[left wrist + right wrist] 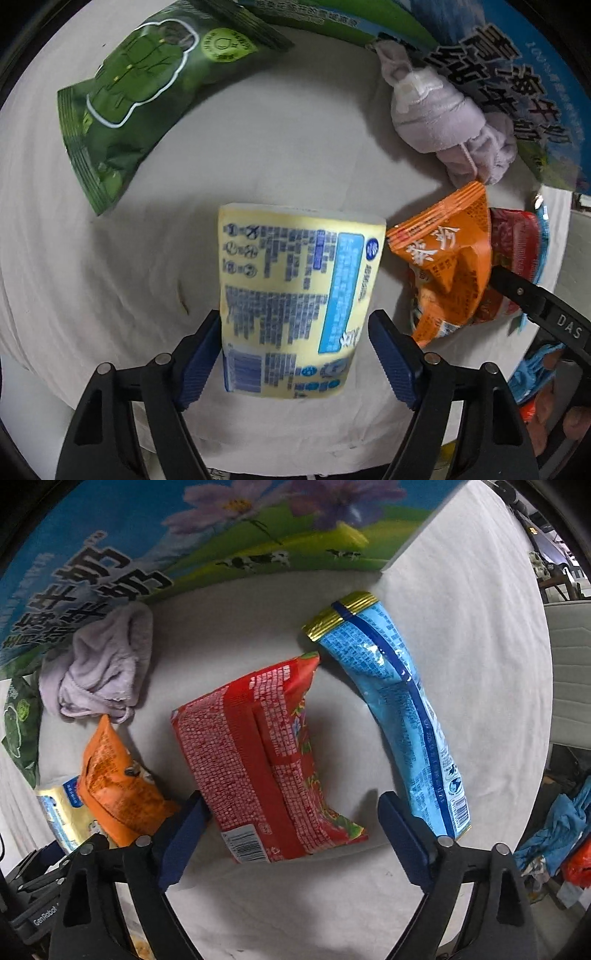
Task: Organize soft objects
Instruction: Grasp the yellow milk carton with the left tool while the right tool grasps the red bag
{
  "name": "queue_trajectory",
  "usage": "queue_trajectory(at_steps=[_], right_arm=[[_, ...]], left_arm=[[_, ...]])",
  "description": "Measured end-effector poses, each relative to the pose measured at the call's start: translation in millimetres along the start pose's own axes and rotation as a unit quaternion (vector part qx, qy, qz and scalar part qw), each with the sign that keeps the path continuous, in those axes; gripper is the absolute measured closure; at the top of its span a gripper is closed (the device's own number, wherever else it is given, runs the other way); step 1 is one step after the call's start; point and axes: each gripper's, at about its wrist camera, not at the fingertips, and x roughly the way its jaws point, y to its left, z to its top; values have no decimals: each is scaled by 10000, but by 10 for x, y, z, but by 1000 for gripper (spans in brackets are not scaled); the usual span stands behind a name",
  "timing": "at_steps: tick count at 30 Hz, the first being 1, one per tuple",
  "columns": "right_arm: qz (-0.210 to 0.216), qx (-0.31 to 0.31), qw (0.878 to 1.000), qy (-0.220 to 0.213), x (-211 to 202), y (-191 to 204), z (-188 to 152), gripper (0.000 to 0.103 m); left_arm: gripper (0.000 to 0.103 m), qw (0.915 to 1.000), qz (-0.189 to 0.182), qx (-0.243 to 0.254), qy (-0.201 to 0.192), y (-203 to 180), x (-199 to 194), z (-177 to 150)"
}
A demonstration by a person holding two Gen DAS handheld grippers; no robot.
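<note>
In the left wrist view, my left gripper [295,332] is open, its blue pads on either side of a pale yellow packet [291,299] lying on the white cloth. An orange snack bag [448,264] lies right of it, a green bag [136,107] far left, a lilac plush cloth [443,114] far right. In the right wrist view, my right gripper [291,812] is open around a red snack bag [266,764]; the left pad touches its edge. A light blue bag [399,709] lies right of it. The orange bag [118,779], yellow packet [62,812] and lilac cloth [103,664] show at left.
A large printed milk carton box [184,542] stands along the far edge; it also shows in the left wrist view [517,85]. The white cloth-covered table [480,664] drops off at right, with clutter on the floor [554,834] beyond. The right gripper's body [546,310] shows at the left wrist view's right.
</note>
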Motion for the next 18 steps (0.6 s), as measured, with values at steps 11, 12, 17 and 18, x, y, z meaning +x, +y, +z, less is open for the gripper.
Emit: queue_trajectory(at_steps=[11,12,17,18], right_arm=[[-133,-274,9995,8,255,241,-140,52],[-108,-271,9996,4,237,243,-169,53],[170,-308,9994,-2,154,146,-436,55],[256,-341,9991,-42,101,119,-523,55]], left_arm=[[42,9991,218,84,-354,-43,-40,-138],[42,9990,218,91,-391,-77,-60,-112],[42,9973,249,97,-690,-184,-181,-311],[42,9967,261,112,-763,-211,-238,-392]])
